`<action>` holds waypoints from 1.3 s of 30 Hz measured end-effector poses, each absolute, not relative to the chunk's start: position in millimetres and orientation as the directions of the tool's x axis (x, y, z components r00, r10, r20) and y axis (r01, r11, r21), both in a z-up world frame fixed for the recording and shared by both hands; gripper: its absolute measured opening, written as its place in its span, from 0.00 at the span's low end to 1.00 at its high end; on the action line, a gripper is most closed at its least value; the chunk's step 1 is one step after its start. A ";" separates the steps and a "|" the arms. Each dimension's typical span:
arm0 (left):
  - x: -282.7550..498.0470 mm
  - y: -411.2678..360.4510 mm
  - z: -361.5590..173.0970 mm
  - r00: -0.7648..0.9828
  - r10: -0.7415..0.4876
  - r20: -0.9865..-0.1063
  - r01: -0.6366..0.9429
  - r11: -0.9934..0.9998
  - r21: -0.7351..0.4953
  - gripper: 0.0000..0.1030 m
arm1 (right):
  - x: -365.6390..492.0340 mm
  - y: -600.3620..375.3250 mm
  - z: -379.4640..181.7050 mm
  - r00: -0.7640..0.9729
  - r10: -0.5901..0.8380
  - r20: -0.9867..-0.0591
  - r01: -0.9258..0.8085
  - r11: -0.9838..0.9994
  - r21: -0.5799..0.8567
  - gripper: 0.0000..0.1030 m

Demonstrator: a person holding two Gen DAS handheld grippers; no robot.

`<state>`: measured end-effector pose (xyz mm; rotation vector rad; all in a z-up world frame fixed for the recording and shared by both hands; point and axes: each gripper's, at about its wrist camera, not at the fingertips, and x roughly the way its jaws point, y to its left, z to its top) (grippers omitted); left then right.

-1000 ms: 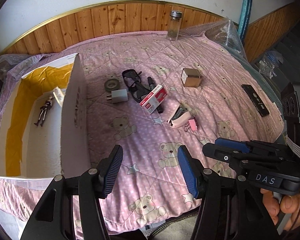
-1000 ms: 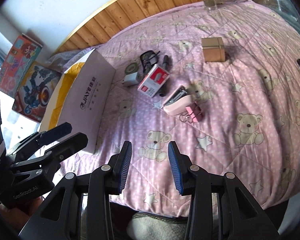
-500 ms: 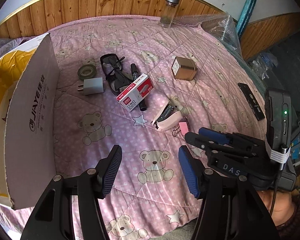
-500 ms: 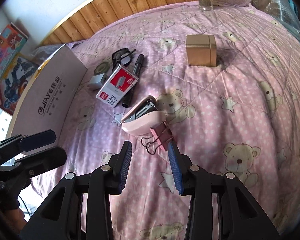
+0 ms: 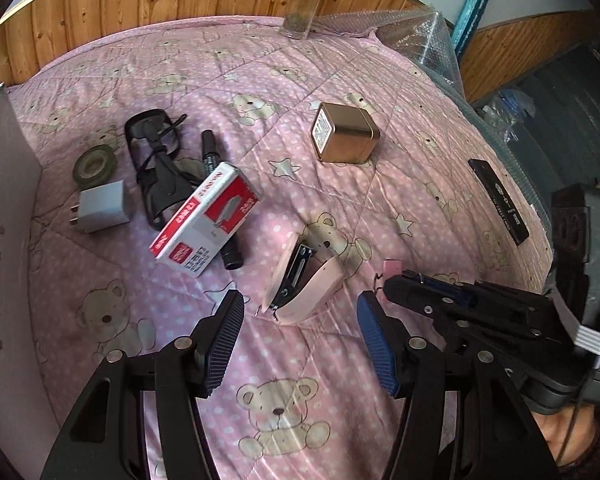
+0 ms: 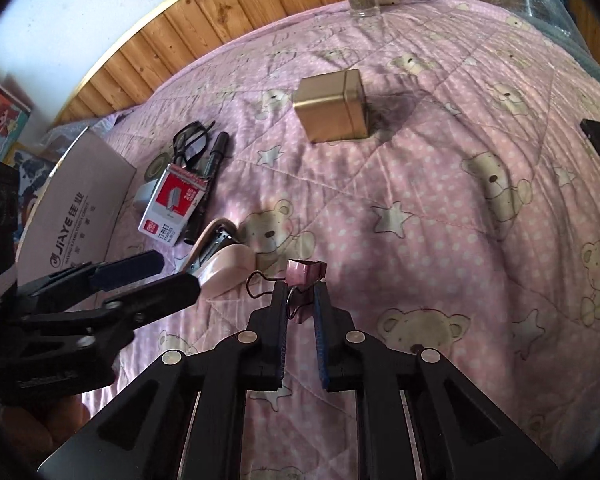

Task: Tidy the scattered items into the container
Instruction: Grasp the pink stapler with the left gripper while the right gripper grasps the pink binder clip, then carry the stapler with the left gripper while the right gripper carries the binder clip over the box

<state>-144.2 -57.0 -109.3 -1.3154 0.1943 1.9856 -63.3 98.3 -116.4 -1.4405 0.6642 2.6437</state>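
Standing at the nine o'clock edge of the left wrist view, the cardboard box (image 5: 4,216) shows only its white printed outer wall; its contents cannot be seen. At twelve o'clock a glass jar (image 5: 304,4) with a metal lid stands upright against the wood-panelled wall (image 5: 140,8), with something dark at its bottom. A closed gold tin (image 5: 344,134) sits alone on the pink bear-print quilt (image 5: 260,80) covering the whole surface.

Scattered items, left to right in the left wrist view: a tape roll (image 5: 95,163), a white charger plug (image 5: 100,206) just below it, black glasses (image 5: 156,160), a black marker (image 5: 220,200) partly under a red and white staple box (image 5: 206,224), a pink stapler (image 5: 304,280), and a black flat device (image 5: 498,200) near the three o'clock edge. Bubble wrap (image 5: 416,40) lies at one o'clock.

The left gripper (image 5: 300,340) hovers with fingers wide apart and empty, the stapler's near end just ahead between them at twelve o'clock. The right gripper (image 6: 300,304) has its fingers drawn close on either side of the pink binder clip (image 6: 305,280), on the quilt just right of the stapler; the blue pads (image 6: 320,320) appear to touch the clip's body and one wire handle, the other handle looping out at ten o'clock. Firm contact cannot be confirmed.
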 end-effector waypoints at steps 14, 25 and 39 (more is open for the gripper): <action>-155.9 -62.1 -136.5 -0.219 0.506 -0.834 -0.607 -0.740 -0.290 0.39 | -75.5 95.5 -129.7 -0.541 -0.101 -0.835 -0.272 -0.919 0.287 0.36; -146.4 -87.9 -131.9 -0.156 0.557 -0.816 -0.509 -0.753 -0.417 0.39 | -74.8 95.7 -130.5 -0.565 -0.087 -0.820 -0.239 -0.935 0.264 0.21; -134.4 -92.3 -100.1 -0.199 0.572 -0.795 -0.515 -0.752 -0.412 0.39 | -50.0 95.6 -106.9 -0.615 -0.127 -0.778 -0.242 -0.909 0.340 0.21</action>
